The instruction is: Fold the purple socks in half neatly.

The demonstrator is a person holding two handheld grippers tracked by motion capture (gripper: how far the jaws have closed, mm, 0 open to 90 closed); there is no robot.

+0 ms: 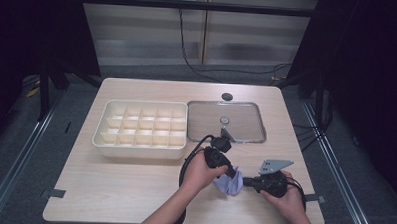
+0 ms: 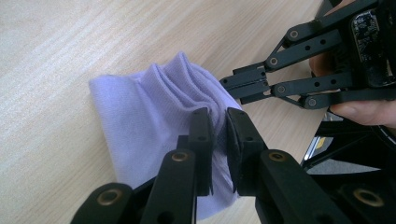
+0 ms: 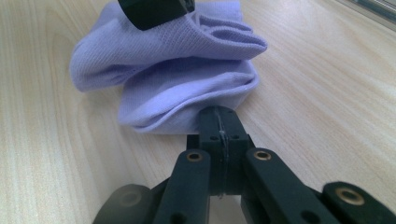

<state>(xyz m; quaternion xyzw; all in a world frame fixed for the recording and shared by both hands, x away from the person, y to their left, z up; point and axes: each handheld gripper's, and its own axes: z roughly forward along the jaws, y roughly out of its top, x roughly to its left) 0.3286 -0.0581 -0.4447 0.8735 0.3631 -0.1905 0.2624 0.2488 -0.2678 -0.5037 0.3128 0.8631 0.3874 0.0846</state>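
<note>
Both hand-held grippers are meeting at a bunched lilac cloth [image 1: 229, 183] near the front edge of the worktop [image 1: 123, 189], right of its middle. The left hand-held gripper [image 2: 219, 126] is pinching a raised fold of the cloth, its jaws standing close together with the fabric squeezed in the narrow gap between the pads. In the high view this left hand-held gripper [image 1: 233, 172] is reaching in from the upper left, carried by the person's left hand [image 1: 200, 171], with its cable looping beside the wrist.

The right hand-held gripper [image 3: 219, 116] is lying low and nearly level with the worktop, its jaws pressed fully together; their tip is sitting against the lower hem of the cloth, and a thin pale edge is showing in the seam between the pads, though I cannot tell for sure whether that is fabric caught there. In the high view it [image 1: 245, 182] is coming in from the right, held by the right hand [image 1: 286, 195], with its grey three-cornered plate [image 1: 274, 166] standing above it.

The cloth is resting on the worktop in several soft layers, folded over itself, lying between the two jaw tips.

Farther back, a cream compartment tray [image 1: 140, 149] is sitting left of centre, and a clear lid [image 1: 226, 122] is lying flat just beside it to the right, both well apart from the cloth.
</note>
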